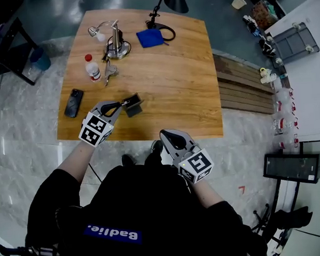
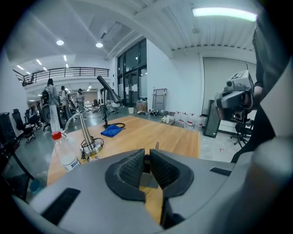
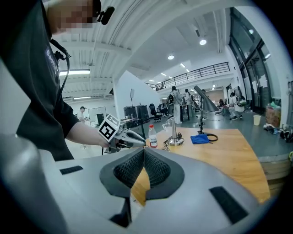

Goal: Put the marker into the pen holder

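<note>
At centre-left of the head view, our left tool [image 1: 115,107] is clamped on the marker [image 1: 124,103], its tip just beside the holder [image 1: 134,107] on the tabletop [image 1: 173,81]. We should stand it upright over the opening before letting go. Our right tool [image 1: 167,136] is closed and empty.

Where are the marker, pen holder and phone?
marker [image 2: 146,161], left gripper view, dark body clamped between the jaws.
pen holder [image 1: 133,107], head view, its dark side wall.
phone [image 1: 73,102], head view, middle of its dark face.
</note>
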Demonstrator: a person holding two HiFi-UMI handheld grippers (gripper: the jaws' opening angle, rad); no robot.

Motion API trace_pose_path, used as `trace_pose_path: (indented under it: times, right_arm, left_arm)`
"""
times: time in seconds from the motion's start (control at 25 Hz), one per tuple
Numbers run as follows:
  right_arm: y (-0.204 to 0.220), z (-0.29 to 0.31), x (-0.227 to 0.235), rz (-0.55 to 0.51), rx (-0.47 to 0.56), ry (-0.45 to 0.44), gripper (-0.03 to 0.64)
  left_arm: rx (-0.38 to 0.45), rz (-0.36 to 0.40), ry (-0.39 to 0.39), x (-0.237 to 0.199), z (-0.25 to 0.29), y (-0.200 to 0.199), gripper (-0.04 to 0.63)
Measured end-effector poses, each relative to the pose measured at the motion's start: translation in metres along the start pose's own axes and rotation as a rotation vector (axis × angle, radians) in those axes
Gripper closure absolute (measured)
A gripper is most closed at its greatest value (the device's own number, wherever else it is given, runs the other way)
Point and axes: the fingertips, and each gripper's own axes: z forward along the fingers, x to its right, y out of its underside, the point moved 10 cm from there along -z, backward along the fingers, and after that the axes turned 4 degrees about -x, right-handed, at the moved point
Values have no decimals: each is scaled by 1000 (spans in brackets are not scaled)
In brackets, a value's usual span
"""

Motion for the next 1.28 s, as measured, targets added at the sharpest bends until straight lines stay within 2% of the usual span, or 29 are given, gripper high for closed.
trace_pose_path:
  times: [0.2,0.52,0.8,1.28]
  right_arm:
    - [3,-3,10,-11,-16,0,609]
    - [-3,-4,31,0,20,-7,609]
    - [-9,-5,46,3,23,-21,609]
    - [-15,1,59,-22,20,-62,609]
  left_arm:
    - [-83,4,37,-9,26,6,551]
    - [-188,-17,71,-20,61,17,551]
    - [-260,-28,111,-23,80,17,551]
    - [-286,-79,134,-25,89,22,551]
